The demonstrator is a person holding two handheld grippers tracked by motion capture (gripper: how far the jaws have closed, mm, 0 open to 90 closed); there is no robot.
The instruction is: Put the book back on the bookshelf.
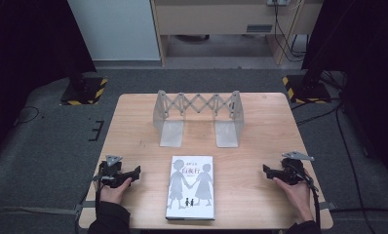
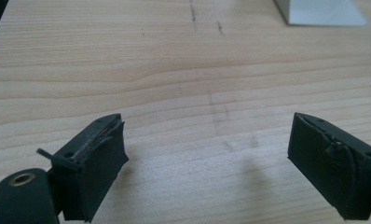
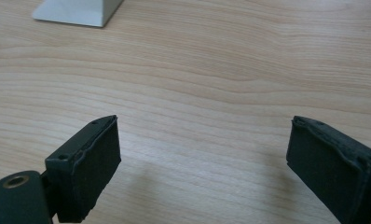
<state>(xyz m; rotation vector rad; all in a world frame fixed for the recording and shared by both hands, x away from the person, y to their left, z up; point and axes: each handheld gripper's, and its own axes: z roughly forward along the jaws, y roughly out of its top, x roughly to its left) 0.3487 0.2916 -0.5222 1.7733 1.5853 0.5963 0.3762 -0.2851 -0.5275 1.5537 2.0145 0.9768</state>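
Observation:
A grey book (image 1: 191,187) with two dark silhouetted figures on its cover lies flat near the front edge of the wooden table (image 1: 133,122). Behind it stands a grey expanding metal book rack (image 1: 198,117) with two flat foot plates. My left gripper (image 1: 136,172) rests on the table to the left of the book, held by a hand, its jaws wide apart over bare wood (image 2: 207,140). On the other side of the book my right gripper (image 1: 266,170) also stands open with nothing between its pads (image 3: 204,140).
A corner of a rack foot plate (image 2: 321,11) lies ahead of the left gripper, and another foot plate (image 3: 76,10) ahead of the right gripper. Black stands with yellow-striped bases (image 1: 82,90) flank the table's far corners on the grey floor.

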